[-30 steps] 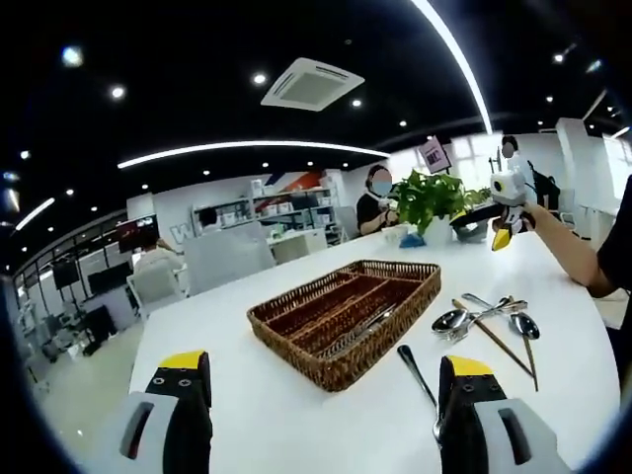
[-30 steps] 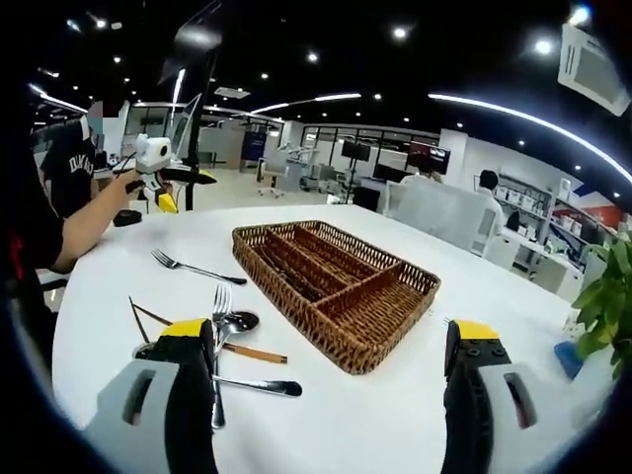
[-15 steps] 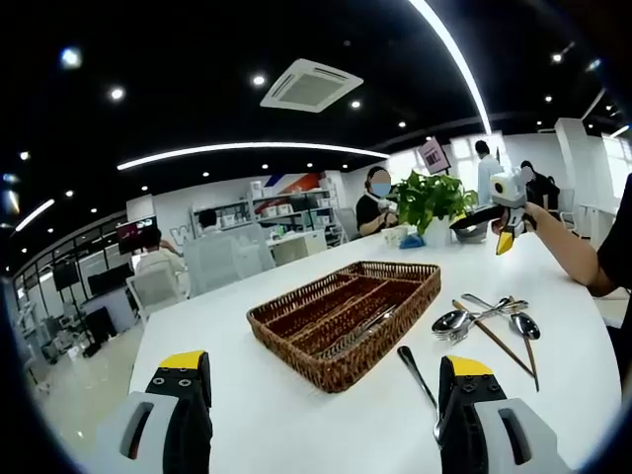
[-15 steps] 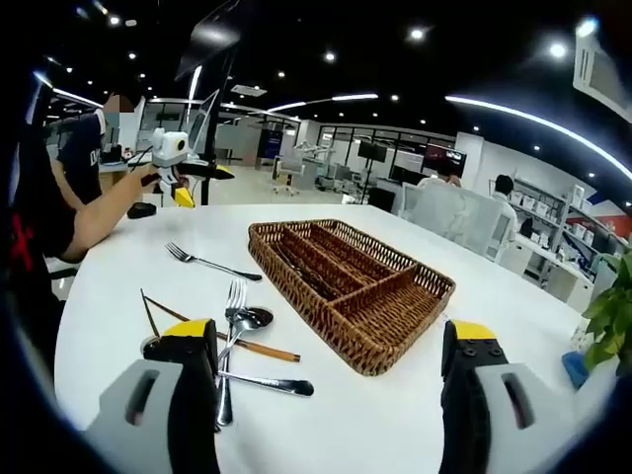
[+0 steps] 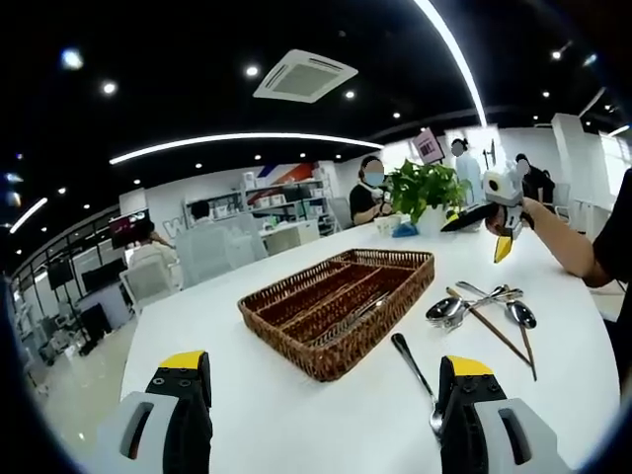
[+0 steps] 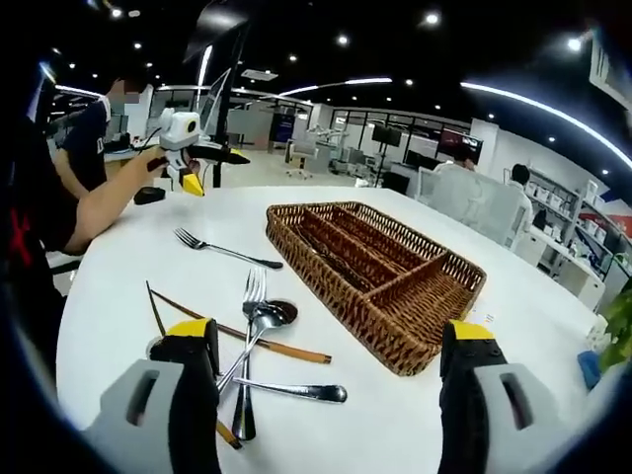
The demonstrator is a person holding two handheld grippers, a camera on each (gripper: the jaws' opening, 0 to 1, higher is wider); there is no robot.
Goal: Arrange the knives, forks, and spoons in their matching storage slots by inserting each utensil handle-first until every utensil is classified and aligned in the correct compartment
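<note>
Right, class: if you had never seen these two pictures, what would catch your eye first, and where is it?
The brown wicker tray with long compartments sits mid-table on the white table. Beside it lies a loose heap of cutlery, with one fork apart. Both grippers stand open and empty in front.

The white surface (image 6: pixel 128 267) lies bare between the tray (image 6: pixel 380 276) and the near edge on the tray's far side in the left gripper view, so that flank is open. On the other flank a loose pile of cutlery (image 6: pixel 252 336) crowds the surface just beside the tray: crossed spoons, a fork and chopsticks. A lone fork (image 6: pixel 225 250) lies apart from the pile, with bare surface around it. One spoon (image 5: pixel 413 367) lies near the tray's corner. A plant (image 5: pixel 427 191) stands at the surface's far end, well apart from the tray. Above the tray nothing intrudes.
</note>
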